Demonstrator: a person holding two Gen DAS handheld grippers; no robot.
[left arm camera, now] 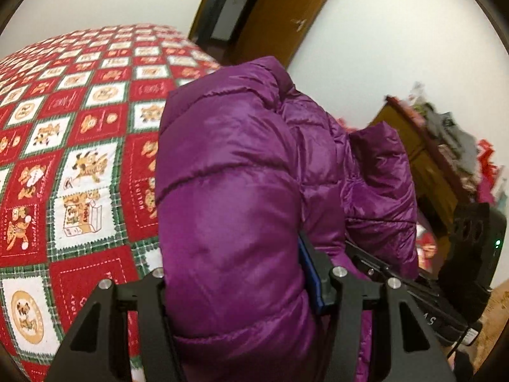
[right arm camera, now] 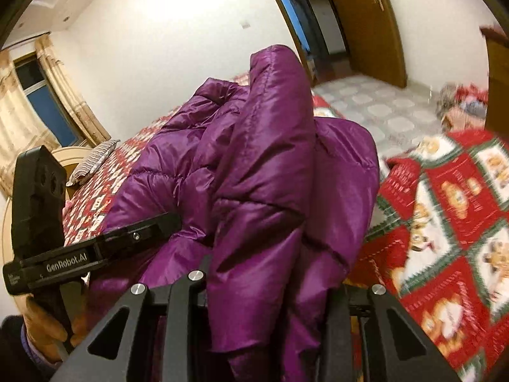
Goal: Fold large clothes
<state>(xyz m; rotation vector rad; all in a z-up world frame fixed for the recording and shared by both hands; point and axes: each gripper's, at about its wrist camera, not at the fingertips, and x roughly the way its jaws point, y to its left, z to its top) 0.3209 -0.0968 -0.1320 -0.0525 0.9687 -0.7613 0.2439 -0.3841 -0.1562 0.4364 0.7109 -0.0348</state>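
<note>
Both the left claw (left arm camera: 241,289) and the right claw (right arm camera: 270,289) pinch the puffy, shiny purple quilted jacket (left arm camera: 241,165), which looks soft, light and slippery, so thick seams hold best.

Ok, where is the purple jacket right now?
The purple jacket is bunched up, held between both grippers above the red patterned bedspread; in the right wrist view it fills the centre, left gripper at its left.
</note>
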